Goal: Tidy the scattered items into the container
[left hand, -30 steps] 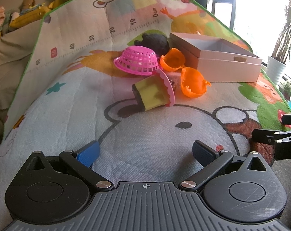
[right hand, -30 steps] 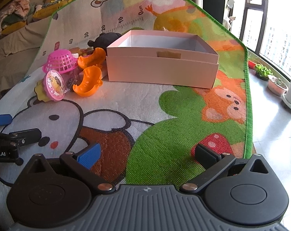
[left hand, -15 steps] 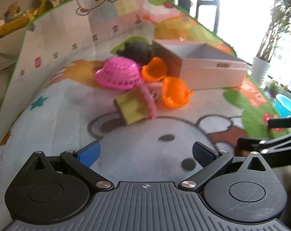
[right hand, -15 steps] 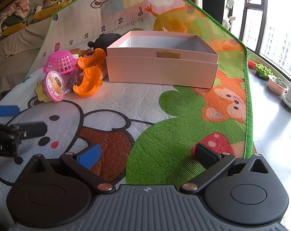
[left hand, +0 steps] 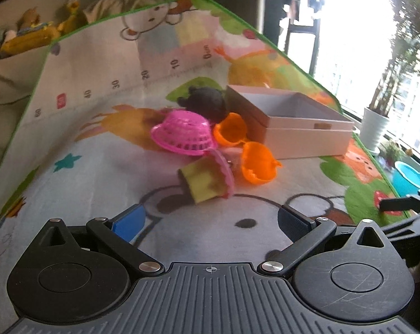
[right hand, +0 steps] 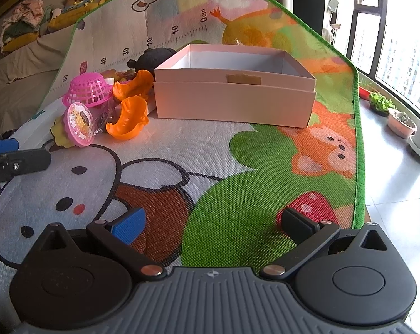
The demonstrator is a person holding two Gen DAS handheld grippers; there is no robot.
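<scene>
Playmat (right hand: 237, 167) carries the toys beside an empty box (right hand: 235, 103); a black toy (left hand: 207, 101) sits half hidden behind the basket (left hand: 183, 133). Left tongs (left hand: 211, 221) have swung back toward the pile; both they and the right tongs (right hand: 212, 226) gape wide, empty.

The black plush toy (right hand: 154, 57) is partly hidden behind the pink box (right hand: 233, 101). Small wrapped items (right hand: 103, 119) beside the box are too small to identify.
</scene>
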